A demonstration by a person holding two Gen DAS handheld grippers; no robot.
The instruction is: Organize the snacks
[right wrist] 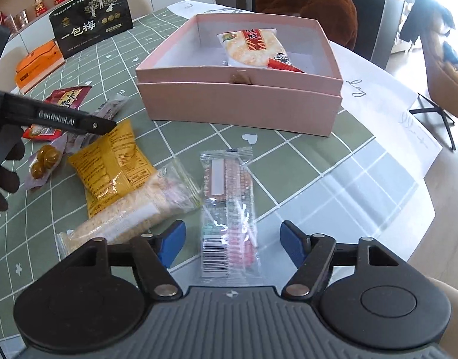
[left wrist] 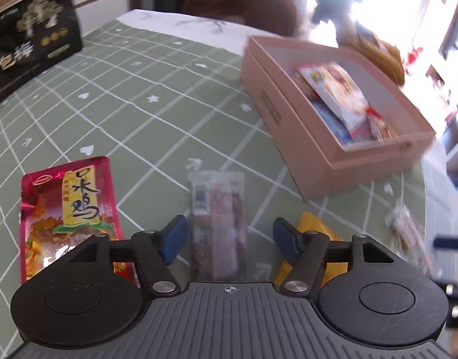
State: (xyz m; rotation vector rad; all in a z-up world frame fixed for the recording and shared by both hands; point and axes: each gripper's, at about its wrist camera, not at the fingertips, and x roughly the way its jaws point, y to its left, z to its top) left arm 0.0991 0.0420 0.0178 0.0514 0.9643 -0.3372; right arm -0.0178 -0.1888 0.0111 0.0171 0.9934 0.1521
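While both hung over the table:
Left gripper (left wrist: 230, 236): jaws wide, straddling a clear snack bar (left wrist: 218, 224), pads apart from it.
Right gripper (right wrist: 232, 243): jaws wide around a clear-wrapped bar (right wrist: 229, 209), untouched.

Both wrist cams angled down, close over table, sharing pink box (left wrist: 288, 125) (right wrist: 238, 104)

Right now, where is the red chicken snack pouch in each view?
Left wrist view: red chicken snack pouch lies at lower left, left of the left tool.
Right wrist view: the pouch is at the far left, partly hidden behind the other tool's arm.
Shared landmark: the pink box.
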